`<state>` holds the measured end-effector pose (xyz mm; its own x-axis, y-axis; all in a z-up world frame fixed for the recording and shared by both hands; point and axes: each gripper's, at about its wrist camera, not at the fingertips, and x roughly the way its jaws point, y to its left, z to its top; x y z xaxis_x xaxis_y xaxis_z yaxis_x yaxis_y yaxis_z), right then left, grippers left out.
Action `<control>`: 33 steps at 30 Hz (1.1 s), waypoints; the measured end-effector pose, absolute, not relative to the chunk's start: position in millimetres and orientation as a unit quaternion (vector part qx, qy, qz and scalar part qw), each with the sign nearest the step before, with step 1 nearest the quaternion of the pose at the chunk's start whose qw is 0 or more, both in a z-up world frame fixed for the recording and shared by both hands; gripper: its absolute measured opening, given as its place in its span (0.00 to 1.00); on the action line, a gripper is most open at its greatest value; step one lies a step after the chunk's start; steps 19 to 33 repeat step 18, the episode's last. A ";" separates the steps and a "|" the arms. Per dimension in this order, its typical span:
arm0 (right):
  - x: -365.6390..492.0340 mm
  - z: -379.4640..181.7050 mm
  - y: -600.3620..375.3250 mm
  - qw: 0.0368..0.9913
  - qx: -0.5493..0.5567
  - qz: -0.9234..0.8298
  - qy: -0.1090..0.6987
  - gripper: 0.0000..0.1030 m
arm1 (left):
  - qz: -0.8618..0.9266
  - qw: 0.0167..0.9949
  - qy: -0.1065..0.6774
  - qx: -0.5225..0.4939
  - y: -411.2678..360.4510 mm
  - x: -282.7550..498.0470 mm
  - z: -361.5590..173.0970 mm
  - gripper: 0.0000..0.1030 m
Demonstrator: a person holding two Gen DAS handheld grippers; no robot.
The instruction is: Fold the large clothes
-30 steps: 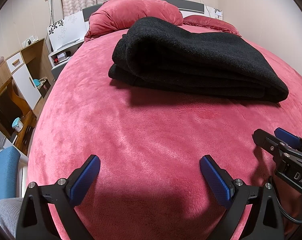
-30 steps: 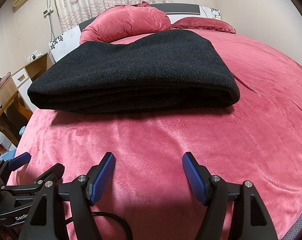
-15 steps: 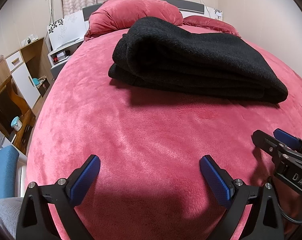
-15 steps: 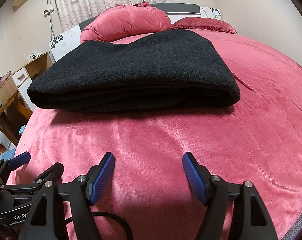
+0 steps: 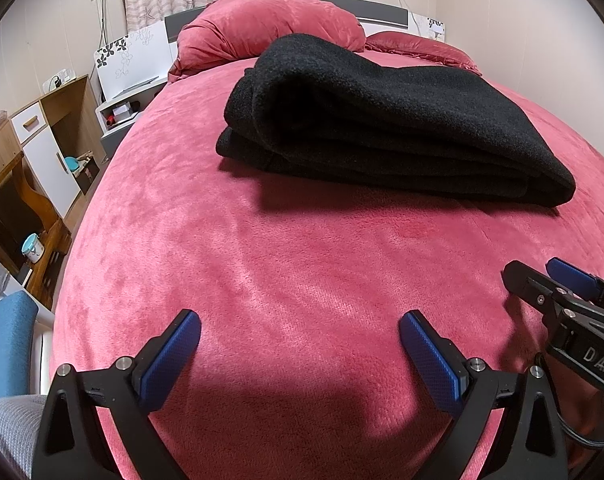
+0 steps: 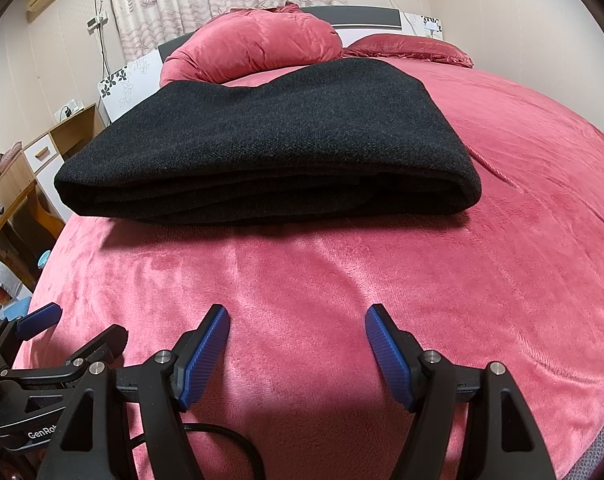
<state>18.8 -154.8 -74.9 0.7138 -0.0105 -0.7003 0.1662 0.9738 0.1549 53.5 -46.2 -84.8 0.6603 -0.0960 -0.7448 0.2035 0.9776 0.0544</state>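
A black knitted garment (image 5: 382, 120) lies folded in a thick rectangular stack on the pink bed cover (image 5: 302, 272); it also shows in the right wrist view (image 6: 269, 152). My left gripper (image 5: 299, 328) is open and empty, well short of the garment's near edge. My right gripper (image 6: 297, 322) is open and empty, also short of the stack. The right gripper shows at the right edge of the left wrist view (image 5: 550, 280). The left gripper shows at the lower left of the right wrist view (image 6: 73, 328).
Pink pillows (image 6: 261, 48) lie at the head of the bed behind the garment. A wooden cabinet and desk (image 5: 29, 152) stand along the left wall beside the bed. A blue chair (image 5: 5, 344) is at the near left. Curtains hang behind the headboard.
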 end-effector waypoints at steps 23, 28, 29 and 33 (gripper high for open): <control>18.5 -74.7 -154.5 0.920 0.104 -0.049 0.375 0.71 | -0.086 0.908 0.406 0.059 -46.0 57.2 -85.2 0.97; 18.5 -74.7 -154.5 0.920 0.104 -0.049 0.375 0.71 | -0.086 0.908 0.406 0.059 -46.0 57.2 -85.2 0.97; 18.5 -74.7 -154.5 0.920 0.104 -0.049 0.375 0.71 | -0.086 0.908 0.406 0.059 -46.0 57.2 -85.2 0.97; 18.5 -74.7 -154.5 0.920 0.104 -0.049 0.375 0.71 | -0.086 0.908 0.406 0.059 -46.0 57.2 -85.2 0.97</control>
